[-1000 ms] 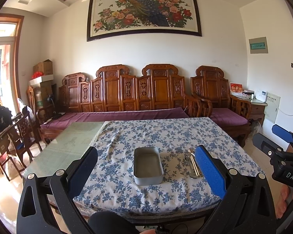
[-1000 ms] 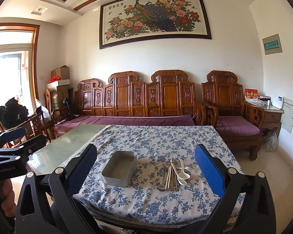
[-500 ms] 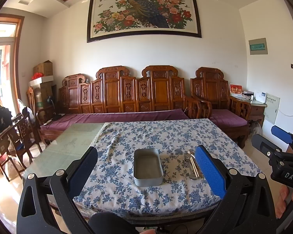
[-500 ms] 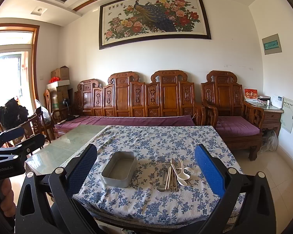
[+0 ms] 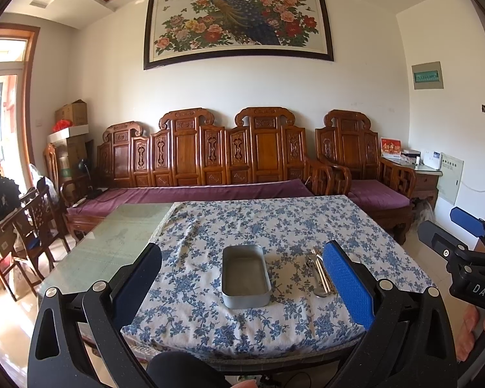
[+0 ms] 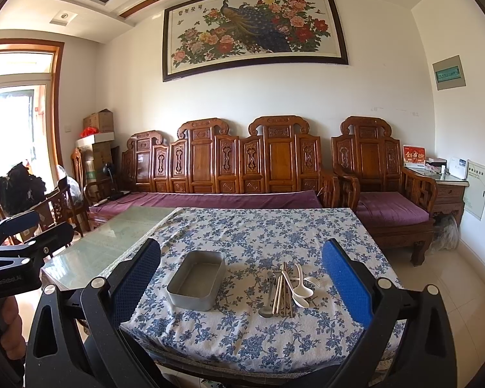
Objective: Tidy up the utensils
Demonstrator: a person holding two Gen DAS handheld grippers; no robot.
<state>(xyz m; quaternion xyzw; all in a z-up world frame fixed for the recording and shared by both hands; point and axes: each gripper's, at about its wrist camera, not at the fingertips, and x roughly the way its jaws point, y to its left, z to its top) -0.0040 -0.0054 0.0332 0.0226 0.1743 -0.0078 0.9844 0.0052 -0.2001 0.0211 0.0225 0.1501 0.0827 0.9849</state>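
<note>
Tongs L [image 5: 242, 278] + R [image 6: 241, 276] agape | 1 tin [image 6: 197, 280] | 2 white spoons [image 6: 302, 287]

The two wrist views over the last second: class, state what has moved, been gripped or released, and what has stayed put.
Almost nothing changed. Both views shift only slightly, so the grippers barely drifted. Nothing was taken hold of or let go: the left gripper and right gripper stay open, held back from the table. The metal tray remains empty on the floral tablecloth, with the utensils still bunched beside it.
</note>
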